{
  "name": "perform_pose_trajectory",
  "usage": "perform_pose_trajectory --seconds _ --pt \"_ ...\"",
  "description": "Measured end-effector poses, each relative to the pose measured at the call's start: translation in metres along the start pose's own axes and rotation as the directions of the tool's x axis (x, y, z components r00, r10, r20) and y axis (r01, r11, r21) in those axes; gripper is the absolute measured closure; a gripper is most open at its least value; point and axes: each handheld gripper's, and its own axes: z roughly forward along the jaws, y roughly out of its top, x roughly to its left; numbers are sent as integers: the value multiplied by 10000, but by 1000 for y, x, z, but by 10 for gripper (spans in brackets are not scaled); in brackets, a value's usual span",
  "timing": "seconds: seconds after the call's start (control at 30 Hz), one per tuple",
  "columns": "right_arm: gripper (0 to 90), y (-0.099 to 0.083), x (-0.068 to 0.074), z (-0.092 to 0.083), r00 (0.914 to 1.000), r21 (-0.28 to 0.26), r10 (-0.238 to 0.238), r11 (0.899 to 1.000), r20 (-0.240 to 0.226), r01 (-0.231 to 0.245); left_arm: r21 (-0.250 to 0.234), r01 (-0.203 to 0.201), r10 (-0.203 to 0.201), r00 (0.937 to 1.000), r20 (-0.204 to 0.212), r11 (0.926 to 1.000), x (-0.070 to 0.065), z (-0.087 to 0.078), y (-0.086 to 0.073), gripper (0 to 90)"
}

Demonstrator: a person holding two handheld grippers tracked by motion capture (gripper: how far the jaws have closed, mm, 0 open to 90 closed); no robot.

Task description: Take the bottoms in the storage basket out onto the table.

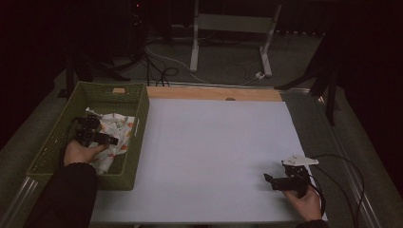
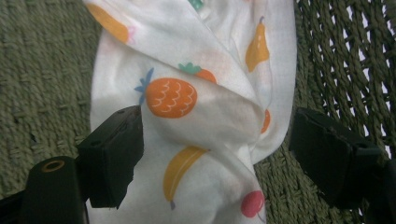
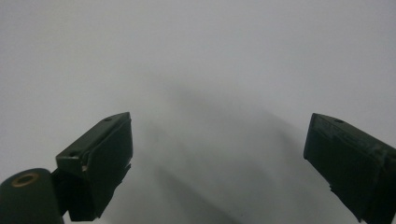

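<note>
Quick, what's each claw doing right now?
Left claw: open, straddling the fruit-print cloth in the green basket.
Right claw: open, holding nothing.

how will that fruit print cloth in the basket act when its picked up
Probably floppy: the fruit print cloth lies crumpled in soft folds in the green basket. It looks thin and light. The open left gripper straddles one fold, so the rest would likely hang down.

The table (image 1: 214,93) carried 1 white sheet (image 1: 214,156) over most of its top, leaving a wooden strip bare along the far edge. A green woven basket (image 1: 138,137) sat at the left, its wall touching the sheet's left edge.
</note>
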Motion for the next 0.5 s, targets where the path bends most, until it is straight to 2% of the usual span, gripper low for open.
perform_pose_trajectory --seconds 0.2,0.37,0.4,0.5 --pt "81 0 0 0 10000 -38 43 10000 -15 -43 254 35 -34 10000 -63 9997 1 3 0 203" --pt "81 0 0 0 10000 -74 8 10000 -14 -8 843 61 -50 9999 -138 9964 1 10 1 214" --pt "81 0 0 0 10000 -82 9 10000 -14 -9 788 139 -128 9998 -136 9968 1 10 1 231" --pt "81 0 0 0 10000 -86 10 10000 -8 -10 884 33 -22 9999 -131 9961 1 11 2 257"
